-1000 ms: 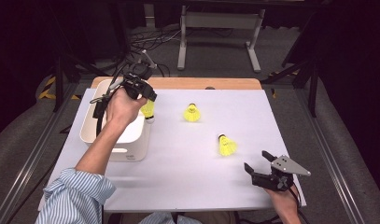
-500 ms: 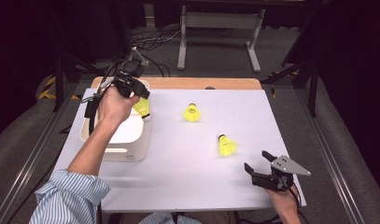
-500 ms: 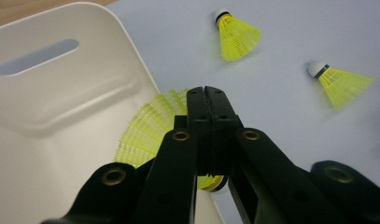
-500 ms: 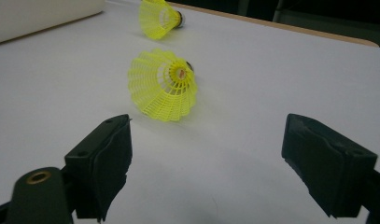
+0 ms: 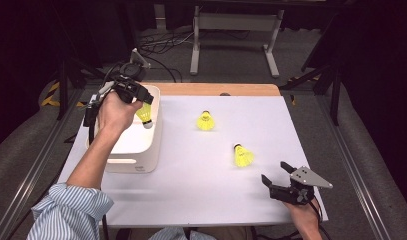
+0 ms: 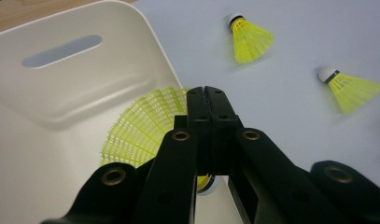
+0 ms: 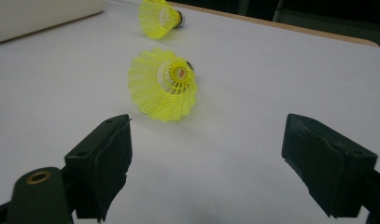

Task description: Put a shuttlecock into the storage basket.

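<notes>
My left gripper (image 5: 142,101) is shut on the skirt of a yellow shuttlecock (image 5: 145,115), which hangs cork-down just inside the right rim of the white bin (image 5: 136,156). In the left gripper view the closed jaws (image 6: 207,92) pinch the mesh skirt (image 6: 141,128) above the bin's hollow (image 6: 61,88). Two more yellow shuttlecocks lie on the white table: one in the middle (image 5: 206,121) and one nearer the right (image 5: 242,156). My right gripper (image 5: 275,171) rests open at the front right. The nearer shuttlecock (image 7: 165,84) lies just ahead of its pads (image 7: 114,154).
The white table (image 5: 191,190) has a wooden strip (image 5: 216,89) along its far edge. The bin has a handle slot (image 6: 61,50) in its wall. Metal rails run along both sides, and a stand with cables sits on the floor behind.
My left hand has carried the shuttlecock leftward and slightly away, from beside the bin's right wall to over its inside. The right gripper has stayed put.
</notes>
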`<state>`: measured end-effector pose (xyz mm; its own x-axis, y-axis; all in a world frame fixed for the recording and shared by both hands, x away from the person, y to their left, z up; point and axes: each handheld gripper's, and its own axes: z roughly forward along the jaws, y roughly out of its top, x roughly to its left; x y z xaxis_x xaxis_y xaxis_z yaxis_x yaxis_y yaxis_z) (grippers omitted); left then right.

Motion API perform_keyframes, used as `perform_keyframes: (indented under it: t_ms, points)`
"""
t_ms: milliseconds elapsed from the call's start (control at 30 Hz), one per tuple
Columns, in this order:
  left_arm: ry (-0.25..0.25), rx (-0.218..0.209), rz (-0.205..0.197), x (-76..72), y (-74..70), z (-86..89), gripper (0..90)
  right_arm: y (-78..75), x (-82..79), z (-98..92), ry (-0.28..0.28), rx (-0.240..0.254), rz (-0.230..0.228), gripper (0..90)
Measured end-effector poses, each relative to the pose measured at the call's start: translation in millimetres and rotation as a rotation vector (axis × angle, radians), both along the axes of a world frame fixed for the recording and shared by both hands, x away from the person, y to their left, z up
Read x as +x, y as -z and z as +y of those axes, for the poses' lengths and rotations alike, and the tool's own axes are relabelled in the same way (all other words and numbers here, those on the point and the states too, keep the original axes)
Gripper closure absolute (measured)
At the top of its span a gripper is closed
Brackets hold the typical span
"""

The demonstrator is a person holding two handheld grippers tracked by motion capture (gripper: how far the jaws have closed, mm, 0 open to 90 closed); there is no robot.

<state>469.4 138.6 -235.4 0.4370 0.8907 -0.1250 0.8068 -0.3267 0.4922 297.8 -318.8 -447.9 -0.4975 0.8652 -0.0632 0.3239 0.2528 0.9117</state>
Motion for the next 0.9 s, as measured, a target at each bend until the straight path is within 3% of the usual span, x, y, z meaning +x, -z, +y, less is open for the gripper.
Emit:
perform_keyframes:
  t_ms: [433, 900]
  points:
    - [-0.03, 0.025, 0.005, 6.5, 15.2, 11.4, 90.0, -0.1, -0.2, -0.2, 0.003, 0.001, 0.001, 16.6]
    - [-0.054, 0.023, 0.01, 16.7, 38.6, 16.4, 90.0, -0.2, -0.5, -0.4, 0.001, 0.004, -0.003, 16.6]
